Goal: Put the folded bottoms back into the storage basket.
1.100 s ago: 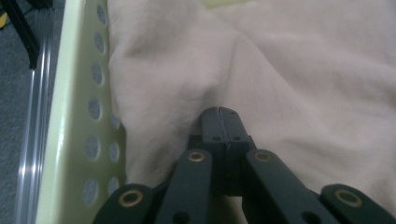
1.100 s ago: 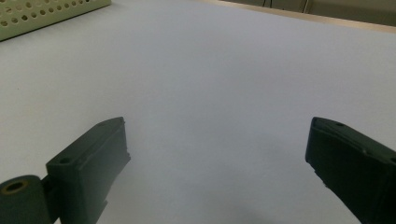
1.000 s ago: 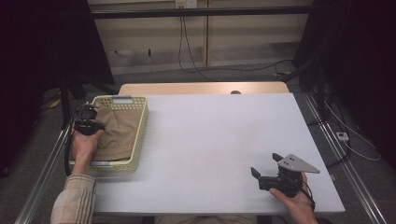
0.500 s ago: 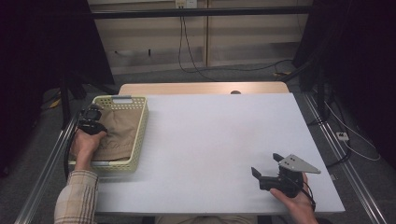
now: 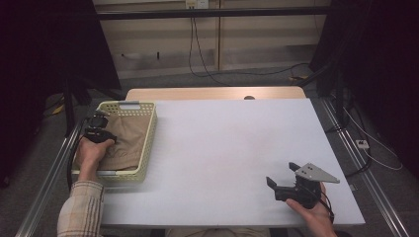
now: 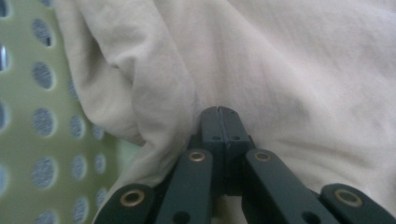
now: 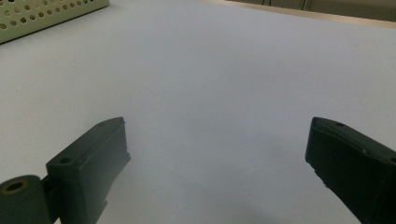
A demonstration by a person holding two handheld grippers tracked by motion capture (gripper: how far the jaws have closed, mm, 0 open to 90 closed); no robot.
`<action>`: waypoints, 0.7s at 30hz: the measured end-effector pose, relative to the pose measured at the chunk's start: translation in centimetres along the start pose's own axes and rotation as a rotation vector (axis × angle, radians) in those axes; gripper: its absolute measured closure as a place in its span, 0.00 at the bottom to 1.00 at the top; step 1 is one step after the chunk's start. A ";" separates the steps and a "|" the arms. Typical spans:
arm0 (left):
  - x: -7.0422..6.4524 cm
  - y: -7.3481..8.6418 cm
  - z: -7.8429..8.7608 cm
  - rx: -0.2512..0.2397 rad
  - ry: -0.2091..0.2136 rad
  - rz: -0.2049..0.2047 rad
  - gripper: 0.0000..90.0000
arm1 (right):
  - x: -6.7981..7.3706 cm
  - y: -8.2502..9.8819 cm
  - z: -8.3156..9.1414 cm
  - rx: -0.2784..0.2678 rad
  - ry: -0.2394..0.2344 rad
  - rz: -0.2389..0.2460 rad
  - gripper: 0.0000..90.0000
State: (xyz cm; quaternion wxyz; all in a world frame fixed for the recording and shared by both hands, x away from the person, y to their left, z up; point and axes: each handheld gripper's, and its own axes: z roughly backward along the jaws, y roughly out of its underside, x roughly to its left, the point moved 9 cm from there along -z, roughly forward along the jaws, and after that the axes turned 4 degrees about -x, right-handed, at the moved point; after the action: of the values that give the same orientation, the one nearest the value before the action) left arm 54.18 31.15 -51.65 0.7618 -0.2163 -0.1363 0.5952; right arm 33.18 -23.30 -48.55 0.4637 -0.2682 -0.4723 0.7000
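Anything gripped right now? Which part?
Left gripper is shut against a fold of the beige cloth in the basket; whether cloth is pinched can't be told. Right gripper open, empty.

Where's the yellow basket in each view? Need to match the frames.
High view: basket at the table's left edge, beige cloth inside.
Left gripper view: its perforated wall runs down the left side, beside the cloth.
Right gripper view: one corner of the wall at top left.
Shared landmark: the basket's rows of round holes.
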 end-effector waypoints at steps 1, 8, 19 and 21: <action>-0.2 0.0 0.0 -0.004 0.017 0.004 1.00 | 0.0 0.0 0.0 0.001 0.000 0.001 0.06; -0.3 0.0 0.1 -0.003 0.047 0.002 1.00 | 0.1 0.1 -0.3 0.007 -0.001 0.004 0.06; -1.0 -2.0 2.1 -0.206 0.091 -0.064 0.82 | -0.2 -0.1 -0.1 -0.002 0.013 -0.003 0.07; -1.3 -2.5 2.8 -0.239 0.090 -0.091 0.78 | -0.3 -0.2 -0.1 -0.003 0.016 -0.006 0.06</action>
State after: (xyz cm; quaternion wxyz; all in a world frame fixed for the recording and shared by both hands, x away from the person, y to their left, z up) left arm 54.64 29.93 -47.90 0.7620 -0.3259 -0.1816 0.5293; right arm 33.48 -23.55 -48.44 0.4690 -0.2732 -0.4705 0.6957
